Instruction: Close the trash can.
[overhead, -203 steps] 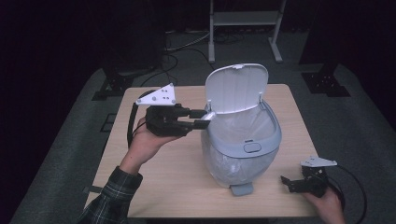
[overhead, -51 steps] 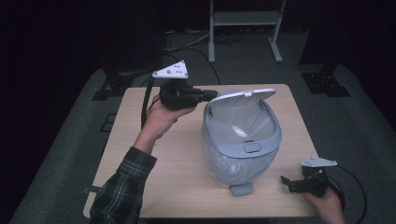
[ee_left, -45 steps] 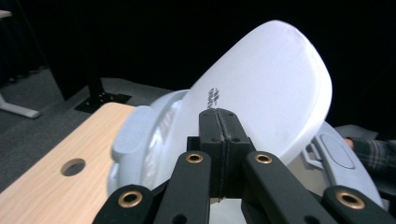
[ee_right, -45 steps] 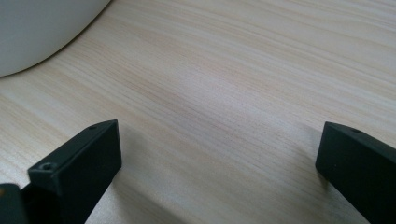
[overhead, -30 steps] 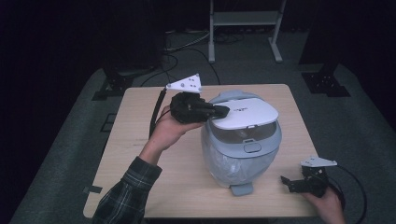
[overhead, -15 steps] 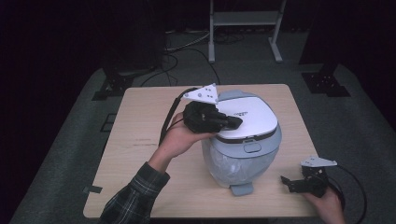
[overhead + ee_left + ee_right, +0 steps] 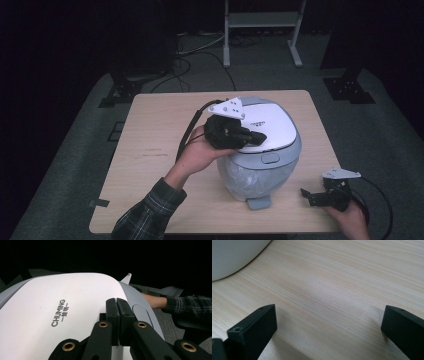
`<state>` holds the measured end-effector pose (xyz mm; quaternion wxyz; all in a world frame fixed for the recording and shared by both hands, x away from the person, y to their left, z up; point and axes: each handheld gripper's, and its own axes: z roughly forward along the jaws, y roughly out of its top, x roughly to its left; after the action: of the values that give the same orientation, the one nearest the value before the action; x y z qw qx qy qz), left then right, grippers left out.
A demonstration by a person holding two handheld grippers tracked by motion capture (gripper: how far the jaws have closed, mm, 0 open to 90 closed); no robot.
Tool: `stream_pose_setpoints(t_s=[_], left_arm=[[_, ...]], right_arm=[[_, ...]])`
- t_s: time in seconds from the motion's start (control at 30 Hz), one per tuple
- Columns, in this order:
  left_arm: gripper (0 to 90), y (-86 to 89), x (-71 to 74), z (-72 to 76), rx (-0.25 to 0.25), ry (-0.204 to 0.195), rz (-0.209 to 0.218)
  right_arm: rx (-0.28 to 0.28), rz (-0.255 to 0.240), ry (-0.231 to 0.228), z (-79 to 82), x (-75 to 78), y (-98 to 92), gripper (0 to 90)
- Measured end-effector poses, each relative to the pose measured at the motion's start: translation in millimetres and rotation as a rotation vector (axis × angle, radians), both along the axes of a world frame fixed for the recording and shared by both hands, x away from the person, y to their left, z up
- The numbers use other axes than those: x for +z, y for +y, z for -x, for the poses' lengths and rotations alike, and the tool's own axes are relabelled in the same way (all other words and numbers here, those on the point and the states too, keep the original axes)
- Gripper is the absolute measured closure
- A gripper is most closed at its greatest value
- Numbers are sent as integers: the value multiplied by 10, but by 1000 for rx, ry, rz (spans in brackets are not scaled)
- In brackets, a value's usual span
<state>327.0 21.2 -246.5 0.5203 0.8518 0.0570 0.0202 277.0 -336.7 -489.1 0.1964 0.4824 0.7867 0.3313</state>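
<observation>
- Item: a lidded waste bin [image 7: 260, 165], pale grey body, rounded, with a white lid [image 7: 267, 127] marked "CHUMING"; it is placed right of centre on the wooden table [image 7: 150, 150], toward the near edge.
- Lid: it is seen lying down over the bin's mouth; whether it is latched cannot be told. A small grey push button [image 7: 270, 159] is set in the rim at the front.
- Liner: a thin crinkled plastic bag appears to show through or over the body below the rim; it is judged soft and easily torn.
- Base: a grey foot pedal [image 7: 258, 202] projects at the bottom front.
- Handling, as judged: the shell is taken for hard moulded plastic, light for its bulk, smooth and slippery, and too wide for the jaws. Purchase is best sought at the lid's front lip, the button or the pedal; the lid is better pushed than pinched.
- Left gripper [image 7: 117, 315]: jaws are pressed together with nothing between them, and are laid on the lid's upper surface near its left side.
- Right gripper [image 7: 312, 196]: jaws are spread wide, with nothing held; it is rested low over bare table at the near right corner, apart from the bin, whose wall shows at the upper left of the right gripper view.
</observation>
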Motion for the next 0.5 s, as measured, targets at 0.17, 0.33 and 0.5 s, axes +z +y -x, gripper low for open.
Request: stream_pose_setpoints(t_s=[0.17,0.33,0.5], left_arm=[[888,-44,-19,30,-4,-2,-16],[883,-87,-30,48,-5,3,-11],[900,-145,-30,51,5,17,-20]], right_arm=[[0,0,0,0,0,0,0],[0,0,0,0,0,0,0],[0,0,0,0,-1,0,0]])
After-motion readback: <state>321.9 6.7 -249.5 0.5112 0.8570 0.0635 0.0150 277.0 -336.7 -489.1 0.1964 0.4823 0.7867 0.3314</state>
